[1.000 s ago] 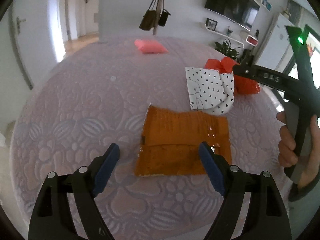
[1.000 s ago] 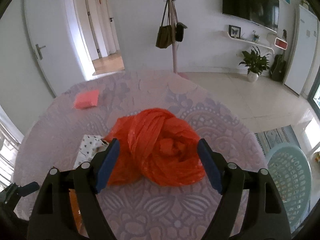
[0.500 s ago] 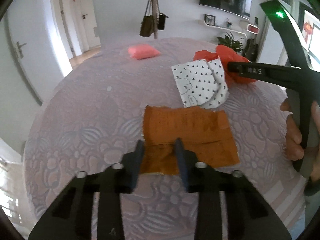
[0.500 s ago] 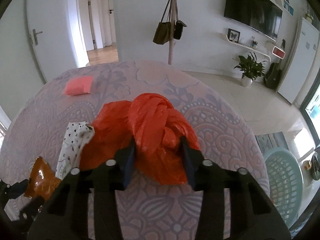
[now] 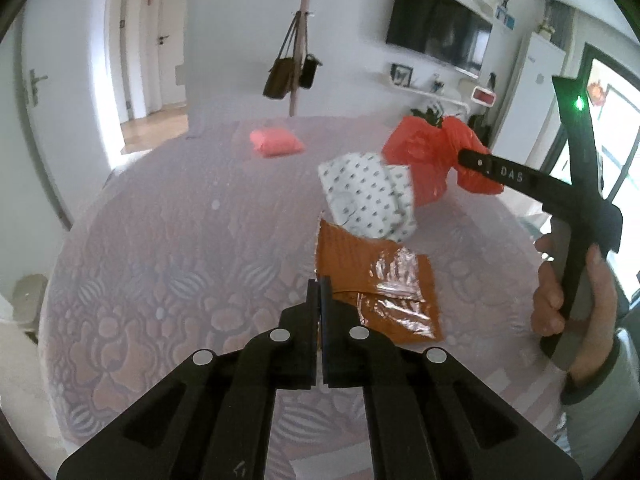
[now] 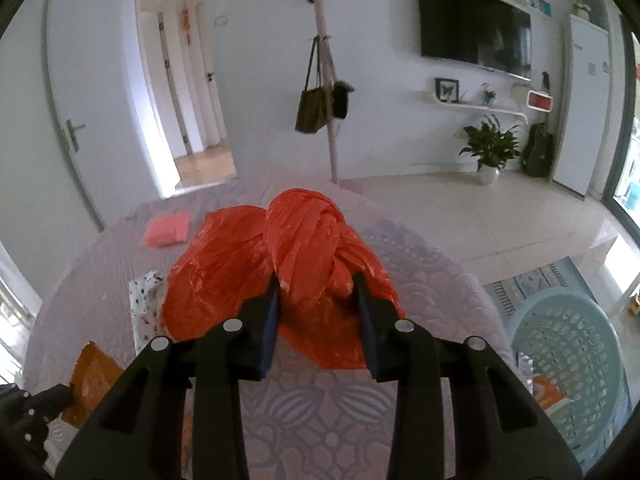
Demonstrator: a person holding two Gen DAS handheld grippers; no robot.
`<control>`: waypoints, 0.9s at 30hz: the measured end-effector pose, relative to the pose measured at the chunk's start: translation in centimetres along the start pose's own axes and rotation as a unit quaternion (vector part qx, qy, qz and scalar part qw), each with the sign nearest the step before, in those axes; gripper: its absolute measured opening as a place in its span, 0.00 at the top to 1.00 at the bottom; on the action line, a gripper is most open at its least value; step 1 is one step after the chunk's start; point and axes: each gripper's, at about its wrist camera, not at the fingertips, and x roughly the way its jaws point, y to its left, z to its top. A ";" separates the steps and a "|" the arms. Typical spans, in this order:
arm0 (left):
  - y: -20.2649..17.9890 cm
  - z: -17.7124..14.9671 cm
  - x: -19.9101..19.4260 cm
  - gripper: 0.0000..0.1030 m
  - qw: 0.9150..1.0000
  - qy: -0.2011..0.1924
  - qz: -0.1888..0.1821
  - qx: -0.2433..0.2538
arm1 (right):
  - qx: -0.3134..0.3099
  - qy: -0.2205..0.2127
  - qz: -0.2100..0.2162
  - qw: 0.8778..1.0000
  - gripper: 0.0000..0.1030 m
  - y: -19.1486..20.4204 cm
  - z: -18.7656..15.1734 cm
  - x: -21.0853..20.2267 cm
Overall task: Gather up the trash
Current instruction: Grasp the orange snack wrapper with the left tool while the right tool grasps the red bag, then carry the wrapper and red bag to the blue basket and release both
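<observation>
Crumpled orange foil wrapper (image 5: pixel 372 276) lifted off the pink embossed tablecloth (image 5: pixel 160 248), edge pinched in the closed left gripper (image 5: pixel 319 292); knotted red plastic bag (image 6: pixel 304 248) raised, clamped by the right gripper (image 6: pixel 316 292), held in an upright-gripping right hand (image 5: pixel 568 292); beside them, white dotted paper (image 5: pixel 368 196)

Bright daylight, fisheye warp, slight blur

White walls (image 6: pixel 260 60), wall television (image 6: pixel 476 28), tiled floor (image 6: pixel 460 208)
</observation>
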 end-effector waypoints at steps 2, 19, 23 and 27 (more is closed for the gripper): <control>-0.2 0.2 -0.1 1.00 1.000 -0.002 -0.002 -0.003 | 0.008 -0.011 0.002 1.000 0.70 -0.6 0.2 -1.2; -7.0 5.5 -6.3 1.00 0.990 -0.116 -0.066 0.050 | 0.090 -0.099 -0.035 0.990 0.70 -9.2 2.1 -11.1; -10.3 6.8 -6.0 1.00 0.986 -0.125 -0.085 0.073 | 0.106 -0.109 -0.071 0.986 0.70 -12.2 1.7 -12.7; -14.2 8.4 -4.4 1.00 0.982 -0.125 -0.107 0.097 | 0.131 -0.110 -0.101 0.980 0.70 -16.0 1.2 -13.7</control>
